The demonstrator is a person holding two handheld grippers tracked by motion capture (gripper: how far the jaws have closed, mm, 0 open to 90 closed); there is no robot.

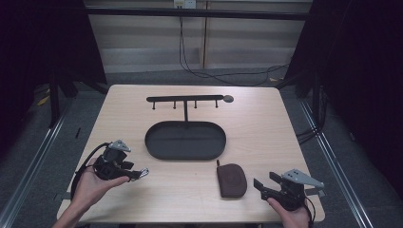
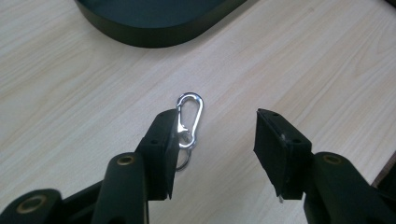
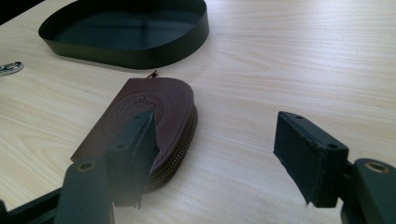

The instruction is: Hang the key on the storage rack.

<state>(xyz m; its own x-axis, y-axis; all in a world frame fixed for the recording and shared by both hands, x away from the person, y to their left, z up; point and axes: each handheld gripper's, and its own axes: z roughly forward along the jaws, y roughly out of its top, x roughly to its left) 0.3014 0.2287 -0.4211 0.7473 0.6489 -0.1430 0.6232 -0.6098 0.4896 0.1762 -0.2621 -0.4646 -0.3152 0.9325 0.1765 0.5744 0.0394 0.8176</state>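
Fingers of both grippers stand apart; the left finger (image 2: 161, 149) half-hides the carabiner (image 2: 189, 116).

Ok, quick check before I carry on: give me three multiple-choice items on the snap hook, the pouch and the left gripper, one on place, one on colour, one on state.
1. Where does the silver snap hook lie?
A. inside the black tray
B. on the bare table, by the left gripper's fingers
C. on top of the pouch

2. What colour is the zip pouch?
A. brown
B. blue
C. white

3. How does the left gripper stand?
A. shut on the pouch
B. shut on the tray's rim
C. open, with a wide gap between its fingers

Key:
1 B, the left gripper view shows the hook on the wood of the table, outside the black tray.
2 A, the right gripper view shows brown leather with a zip edge.
3 C, the fingers stand apart and nothing is clamped between them.
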